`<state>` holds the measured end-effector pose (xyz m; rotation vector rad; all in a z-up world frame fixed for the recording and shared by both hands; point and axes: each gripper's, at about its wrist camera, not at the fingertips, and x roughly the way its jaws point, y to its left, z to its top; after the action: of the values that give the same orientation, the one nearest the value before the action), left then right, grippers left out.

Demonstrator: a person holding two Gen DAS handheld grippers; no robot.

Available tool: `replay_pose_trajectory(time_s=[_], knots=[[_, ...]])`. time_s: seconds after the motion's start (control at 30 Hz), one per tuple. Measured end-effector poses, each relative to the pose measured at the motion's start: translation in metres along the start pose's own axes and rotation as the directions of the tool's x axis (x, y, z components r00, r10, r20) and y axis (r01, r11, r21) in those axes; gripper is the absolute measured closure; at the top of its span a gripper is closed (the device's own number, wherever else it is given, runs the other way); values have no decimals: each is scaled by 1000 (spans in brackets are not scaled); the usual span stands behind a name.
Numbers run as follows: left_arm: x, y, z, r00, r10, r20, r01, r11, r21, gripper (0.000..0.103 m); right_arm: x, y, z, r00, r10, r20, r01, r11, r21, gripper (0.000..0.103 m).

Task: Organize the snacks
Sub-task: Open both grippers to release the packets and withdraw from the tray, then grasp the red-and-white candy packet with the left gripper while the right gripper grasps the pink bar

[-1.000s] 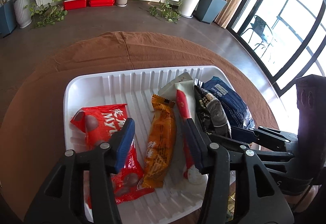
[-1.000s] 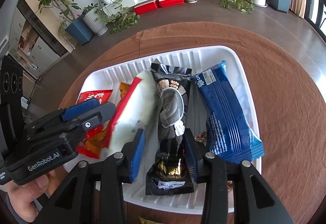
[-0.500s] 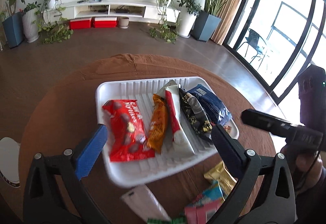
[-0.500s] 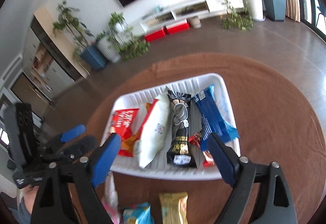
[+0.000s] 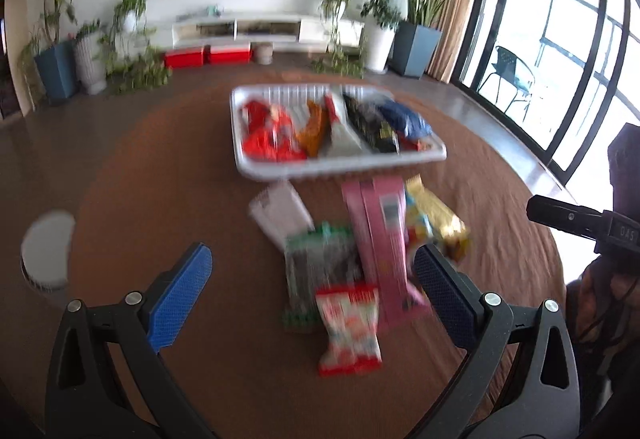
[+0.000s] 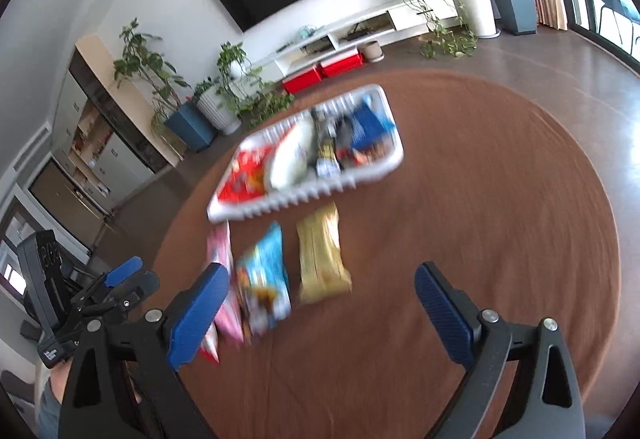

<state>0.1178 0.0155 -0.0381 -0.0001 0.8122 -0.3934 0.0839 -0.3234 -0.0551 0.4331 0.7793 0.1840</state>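
Loose snacks [image 5: 360, 239] lie before the white tray [image 5: 340, 165], blurred; left gripper [image 5: 312, 291] wide apart and empty above them, right gripper [image 6: 320, 303] opening, empty.

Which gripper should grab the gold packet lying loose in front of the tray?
Right, probably. The gold packet lies just ahead of the right gripper, whose jaws are opening with nothing between them. The left gripper, open and empty, faces the red-and-white packet and pink box instead.
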Motion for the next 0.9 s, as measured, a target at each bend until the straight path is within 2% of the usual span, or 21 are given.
replay_pose_trajectory(time_s=[0.13,0.23,0.3,0.4,0.6,0.67,0.73,0.83,0.9], knots=[[0,-2,-39,998,6,-62,-10,998,-63,0,-6,0,-31,1000,-6,-21,6,1000,6,9],[4,-1,-58,995,-31,-93,21,994,-106,0,-8,2,-51,999,-1,-44,1,1000,-5,10],[4,-1,-62,994,-18,-105,6,994,-112,1,-7,5,-62,998,3,-60,-3,1000,-12,14],[1,1,-64,996,-29,-89,18,993,-118,1,-10,12,-69,998,0,-61,-2,999,-38,15],[0,-4,-60,996,-8,-86,2,997,-79,1,-12,31,-73,999,-18,-49,12,993,-121,14],[2,-7,-57,996,-11,-87,5,998,-68,4,-11,38,-75,999,-24,-49,16,989,-147,15],[4,-8,-54,996,-21,-90,16,998,-57,17,-10,42,-77,998,-26,-49,18,987,-160,15],[13,-9,-50,993,-18,-114,12,999,-50,29,-9,44,-78,998,-32,-49,23,984,-177,15],[17,-8,-48,992,-13,-128,6,999,-51,31,-10,46,-78,998,-34,-48,25,983,-184,15]])
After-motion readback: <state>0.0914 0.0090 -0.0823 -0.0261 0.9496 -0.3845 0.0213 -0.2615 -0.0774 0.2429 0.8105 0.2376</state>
